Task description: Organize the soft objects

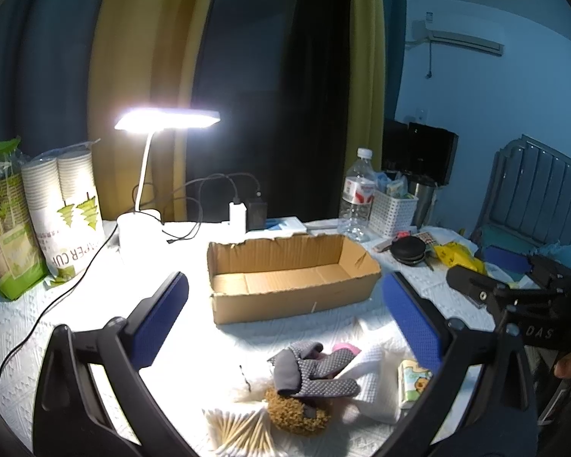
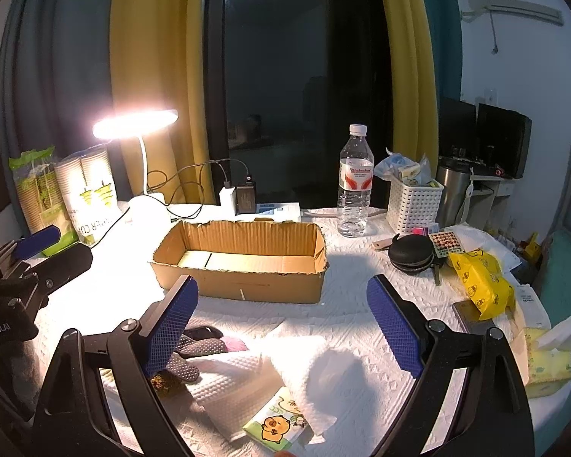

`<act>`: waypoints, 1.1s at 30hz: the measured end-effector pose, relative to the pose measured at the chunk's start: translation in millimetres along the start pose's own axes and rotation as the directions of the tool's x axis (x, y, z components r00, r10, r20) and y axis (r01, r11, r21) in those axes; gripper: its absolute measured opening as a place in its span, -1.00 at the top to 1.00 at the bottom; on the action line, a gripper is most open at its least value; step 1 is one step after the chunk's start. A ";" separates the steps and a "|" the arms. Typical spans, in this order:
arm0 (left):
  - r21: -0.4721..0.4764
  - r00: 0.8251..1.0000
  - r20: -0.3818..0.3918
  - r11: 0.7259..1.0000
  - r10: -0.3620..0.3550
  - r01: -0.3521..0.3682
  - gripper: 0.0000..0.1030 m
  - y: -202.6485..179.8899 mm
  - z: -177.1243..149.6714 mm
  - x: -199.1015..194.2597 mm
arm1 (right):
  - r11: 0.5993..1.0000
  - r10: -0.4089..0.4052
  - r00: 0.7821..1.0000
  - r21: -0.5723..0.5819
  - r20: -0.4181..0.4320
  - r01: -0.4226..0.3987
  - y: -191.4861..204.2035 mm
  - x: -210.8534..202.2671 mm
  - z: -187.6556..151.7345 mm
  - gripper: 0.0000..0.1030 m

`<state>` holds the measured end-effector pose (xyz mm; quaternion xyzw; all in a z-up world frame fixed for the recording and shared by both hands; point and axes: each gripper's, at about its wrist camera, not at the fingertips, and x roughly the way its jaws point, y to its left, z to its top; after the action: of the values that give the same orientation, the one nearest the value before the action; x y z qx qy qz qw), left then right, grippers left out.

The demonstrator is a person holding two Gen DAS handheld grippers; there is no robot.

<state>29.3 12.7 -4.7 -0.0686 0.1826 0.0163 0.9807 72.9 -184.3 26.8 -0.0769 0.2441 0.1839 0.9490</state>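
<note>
- While the desk lamp (image 1: pixel 167 119) lit the bench (image 2: pixel 346 282), the left claw (image 1: pixel 285 323) hovered with its blue pads (image 1: pixel 158 320) spread apart and nothing between them.
- The right claw (image 2: pixel 281 327) likewise stood wide apart and empty.
- A grey dotted glove (image 1: pixel 316 371) lay on the bench below the left claw, draped over a brown fuzzy item (image 1: pixel 297 413) and touching a folded white cloth (image 2: pixel 236 384).
- A cartoon-printed tissue pack (image 2: pixel 276 424) lay against the cloth.
- A pile of cotton swabs (image 1: pixel 240 430) sat just beside the brown item.
- The cardboard box (image 2: pixel 243 262) stood behind these things, apart from them.
- A water bottle (image 2: pixel 356 181) and a white basket (image 2: pixel 413 205) stood behind the box.
</note>
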 end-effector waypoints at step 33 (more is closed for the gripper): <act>-0.027 1.000 -0.029 1.000 -0.011 0.010 -0.99 7.4 -8.1 -7.7 | 1.000 0.000 1.000 -0.006 -0.018 0.000 3.9 -5.1 -3.3 -0.79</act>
<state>18.8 18.9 -10.4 -0.0827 0.1963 0.0127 0.9770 65.8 -183.1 26.1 -0.0813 0.2522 0.1841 0.9465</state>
